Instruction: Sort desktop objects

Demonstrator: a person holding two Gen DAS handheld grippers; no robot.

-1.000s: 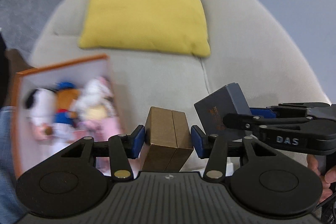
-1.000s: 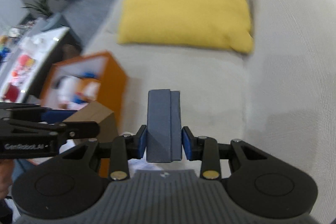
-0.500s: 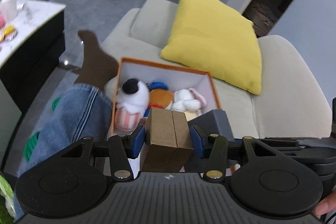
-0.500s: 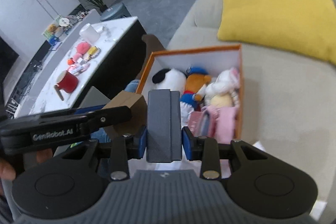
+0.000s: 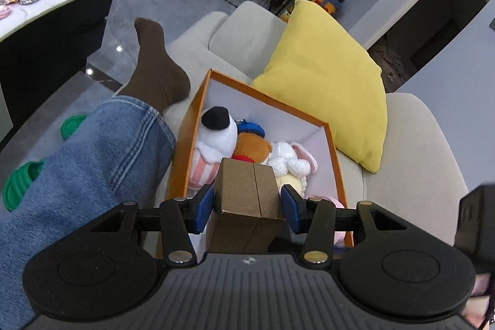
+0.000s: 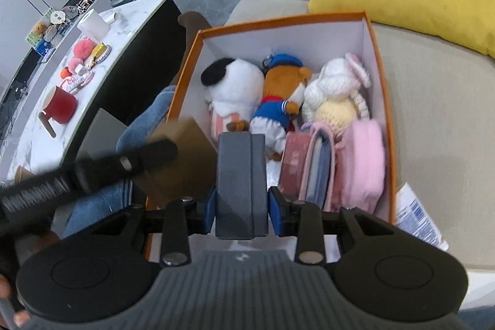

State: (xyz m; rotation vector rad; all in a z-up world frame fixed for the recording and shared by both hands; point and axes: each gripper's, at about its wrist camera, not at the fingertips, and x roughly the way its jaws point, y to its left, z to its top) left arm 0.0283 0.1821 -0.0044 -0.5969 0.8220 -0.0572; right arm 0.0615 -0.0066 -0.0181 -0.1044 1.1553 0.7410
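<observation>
My left gripper [image 5: 247, 204] is shut on a brown box [image 5: 247, 190], held above the near end of the orange box [image 5: 191, 132] on the sofa. My right gripper [image 6: 241, 206] is shut on a dark grey-blue box [image 6: 241, 175], held above the same orange box [image 6: 380, 57]. Inside lie a white plush dog [image 6: 235, 82], a bear in sailor clothes [image 6: 278, 95], a white crocheted bunny [image 6: 337, 88] and pink pouches [image 6: 359, 163]. The brown box and left gripper arm also show, blurred, at the left of the right wrist view [image 6: 182, 150].
A yellow cushion [image 5: 324, 76] leans on the beige sofa [image 5: 417, 163] behind the orange box. A jeans-clad leg [image 5: 77, 181] with a brown sock lies left of it. A white marble table [image 6: 62, 101] with a red mug [image 6: 60, 105] and small items stands at left.
Both grippers have pulled back and tilted down with their boxes. The view went from the yellow cushion to looking down into the orange box of plush toys. Grips are unchanged.
</observation>
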